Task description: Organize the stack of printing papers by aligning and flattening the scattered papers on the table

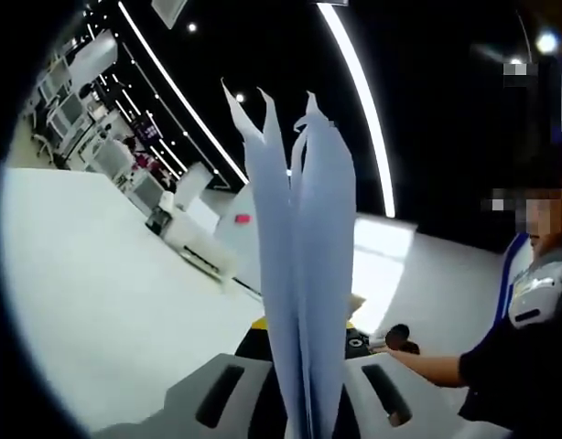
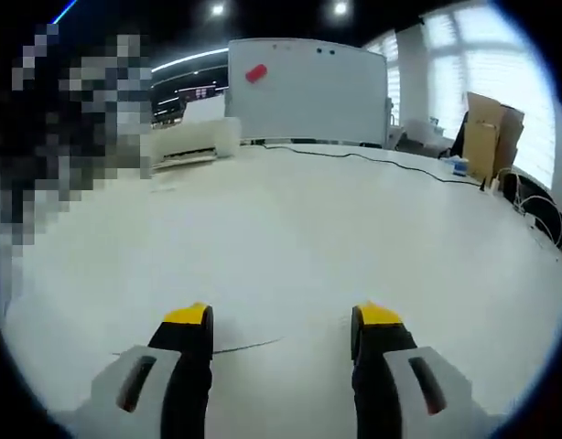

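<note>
Left gripper (image 1: 304, 416) clamped on a sheaf of papers (image 1: 304, 274), held on edge and upright, well above the white bench (image 1: 107, 293); probably raised so the sheets can be tapped square. Top corners splayed, not yet aligned. Right gripper (image 2: 281, 343) wide apart, holding nothing, low over the bench beside a faint sheet edge (image 2: 244, 347), likely ready to press flat.

The printing papers (image 1: 304, 274) read pale blue-white, plain and unprinted. The left gripper (image 1: 304, 402) is light grey with black slots and a yellow tip behind the sheets. The right gripper (image 2: 283, 343) has black jaws capped in yellow on grey bodies. The table (image 2: 290, 229) is plain white. A whiteboard (image 2: 308, 91) carries a red magnet (image 2: 255, 73). The cardboard box (image 2: 487, 128) is brown.
</note>
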The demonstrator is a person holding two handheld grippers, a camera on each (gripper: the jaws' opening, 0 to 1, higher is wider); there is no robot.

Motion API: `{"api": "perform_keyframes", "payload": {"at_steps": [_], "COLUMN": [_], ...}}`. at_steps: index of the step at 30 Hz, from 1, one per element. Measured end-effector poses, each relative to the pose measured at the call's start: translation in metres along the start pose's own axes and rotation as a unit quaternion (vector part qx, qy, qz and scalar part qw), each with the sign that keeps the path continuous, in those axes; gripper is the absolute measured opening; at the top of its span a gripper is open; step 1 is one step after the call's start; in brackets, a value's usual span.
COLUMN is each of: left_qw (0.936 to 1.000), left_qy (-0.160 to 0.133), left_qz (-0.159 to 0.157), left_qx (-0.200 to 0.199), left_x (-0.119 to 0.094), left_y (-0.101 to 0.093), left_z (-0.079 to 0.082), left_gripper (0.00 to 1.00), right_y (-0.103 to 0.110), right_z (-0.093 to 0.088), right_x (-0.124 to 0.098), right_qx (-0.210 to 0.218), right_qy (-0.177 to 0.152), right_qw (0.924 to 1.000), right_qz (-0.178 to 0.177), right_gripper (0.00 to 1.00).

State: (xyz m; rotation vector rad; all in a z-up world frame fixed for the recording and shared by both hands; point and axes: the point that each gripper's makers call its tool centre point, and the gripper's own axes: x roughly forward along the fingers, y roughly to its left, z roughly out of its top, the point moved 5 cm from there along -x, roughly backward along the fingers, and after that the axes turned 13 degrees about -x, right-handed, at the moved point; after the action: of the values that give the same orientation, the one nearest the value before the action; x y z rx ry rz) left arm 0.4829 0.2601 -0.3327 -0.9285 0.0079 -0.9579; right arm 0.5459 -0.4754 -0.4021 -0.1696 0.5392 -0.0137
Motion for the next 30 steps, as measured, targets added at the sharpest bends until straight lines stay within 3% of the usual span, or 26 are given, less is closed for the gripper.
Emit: {"api": "perform_keyframes", "payload": {"at_steps": [13, 30], "left_qw": [1.0000, 1.0000], "left_qy": [-0.001, -0.001], "left_qz": [0.000, 0.000], "left_qx": [-0.001, 0.002], "left_x": [0.000, 0.001], "left_y": [0.001, -0.001], "left_z": [0.000, -0.001], "left_gripper": [0.06, 0.06], "right_y": [-0.004, 0.018], "right_z": [-0.005, -0.004], "right_x": [0.012, 0.013], "right_qx": [-0.011, -0.026], "right_qy": [-0.035, -0.077], "right_qw": [0.9993, 0.9965], "right_qz": [-0.006, 0.017], "right_gripper": [0.55, 0.30]}}
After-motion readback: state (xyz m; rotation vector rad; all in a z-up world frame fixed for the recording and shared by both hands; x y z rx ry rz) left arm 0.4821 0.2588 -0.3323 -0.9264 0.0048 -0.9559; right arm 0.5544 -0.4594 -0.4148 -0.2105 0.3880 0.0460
